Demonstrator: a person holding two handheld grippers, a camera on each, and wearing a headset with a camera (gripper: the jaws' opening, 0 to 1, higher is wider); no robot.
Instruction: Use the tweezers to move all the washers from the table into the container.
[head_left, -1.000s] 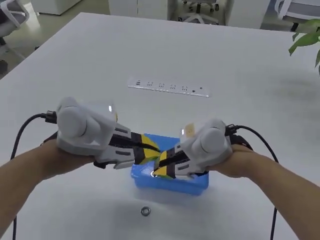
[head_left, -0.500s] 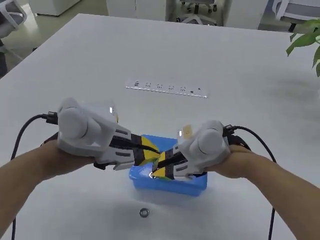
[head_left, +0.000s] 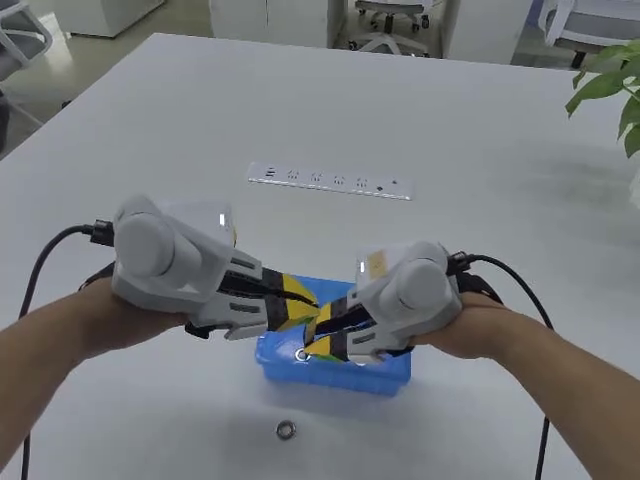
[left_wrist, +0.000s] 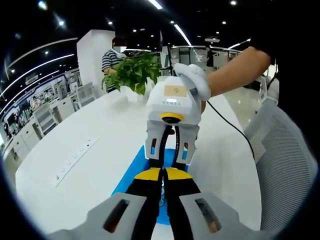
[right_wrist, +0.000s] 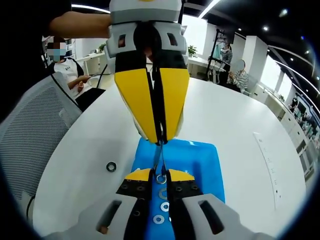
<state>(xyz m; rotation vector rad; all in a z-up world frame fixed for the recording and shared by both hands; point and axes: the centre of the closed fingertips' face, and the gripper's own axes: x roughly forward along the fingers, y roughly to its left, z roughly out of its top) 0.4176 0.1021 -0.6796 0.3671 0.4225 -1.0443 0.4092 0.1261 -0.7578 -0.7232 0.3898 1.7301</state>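
Observation:
My left gripper (head_left: 303, 298) (left_wrist: 163, 173) is shut on thin metal tweezers (right_wrist: 159, 157), whose tips point down over the blue container (head_left: 385, 368) (right_wrist: 200, 160). A washer (right_wrist: 160, 178) (head_left: 301, 353) sits at the tweezers' tips above the container. My right gripper (head_left: 320, 336) (right_wrist: 160, 175) faces the left one, its jaws a narrow gap apart on either side of the tips without touching them. Several washers (right_wrist: 163, 193) lie inside the container. One washer (head_left: 286, 430) (right_wrist: 111, 166) lies on the white table in front of the container.
A white power strip (head_left: 330, 182) lies further back on the table (head_left: 450, 130). A green plant (head_left: 610, 90) stands at the right edge. Office chairs and people are around the table. Cables trail from both grippers.
Both grippers have stayed over the container with the tweezers between them. The picture has shifted slightly with the head.

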